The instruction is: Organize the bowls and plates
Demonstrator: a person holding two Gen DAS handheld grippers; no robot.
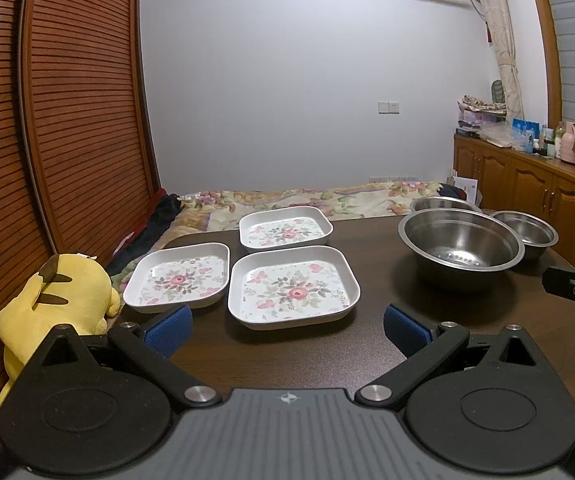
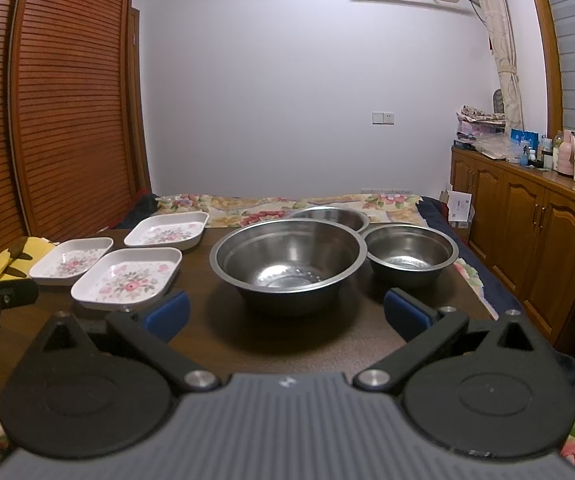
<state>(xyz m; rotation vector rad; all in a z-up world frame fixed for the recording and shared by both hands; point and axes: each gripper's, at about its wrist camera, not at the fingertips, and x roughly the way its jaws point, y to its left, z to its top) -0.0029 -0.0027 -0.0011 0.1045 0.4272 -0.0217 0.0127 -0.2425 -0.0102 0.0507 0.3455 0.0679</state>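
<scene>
Left tool [image 1: 285,330]: jaws spread wide, nothing between the blue pads [image 1: 169,330], hovering over the near edge of the dark table [image 1: 287,360]. Right tool [image 2: 286,314]: also wide open, empty, over the same table.

Plates: three square floral plates sit on the table's left half, all flat, none stacked. Left wrist view: near plate [image 1: 293,286] at 12 o'clock just beyond the tool; left plate [image 1: 179,276] at 10 o'clock, just beside it; far plate [image 1: 285,227] behind the near one, small gap between. Right wrist view: same three at 10–11 o'clock.

Bowls: three steel bowls on the table's right half, upright. Right wrist view: large bowl [image 2: 287,262] at 12 o'clock directly ahead of the tool; medium bowl [image 2: 411,254] at 1 o'clock, rim close to the large bowl's, contact unclear; third bowl [image 2: 329,216] behind the large one, mostly hidden. Left wrist view: the bowls sit at 1–2 o'clock.

Plates and bowls form two separate groups, well apart from each other.

Other: yellow plush toy [image 1: 53,304] off the table's left edge at 9 o'clock in left wrist view. Bed with floral cover [image 2: 287,202] beyond the table's far edge.
</scene>
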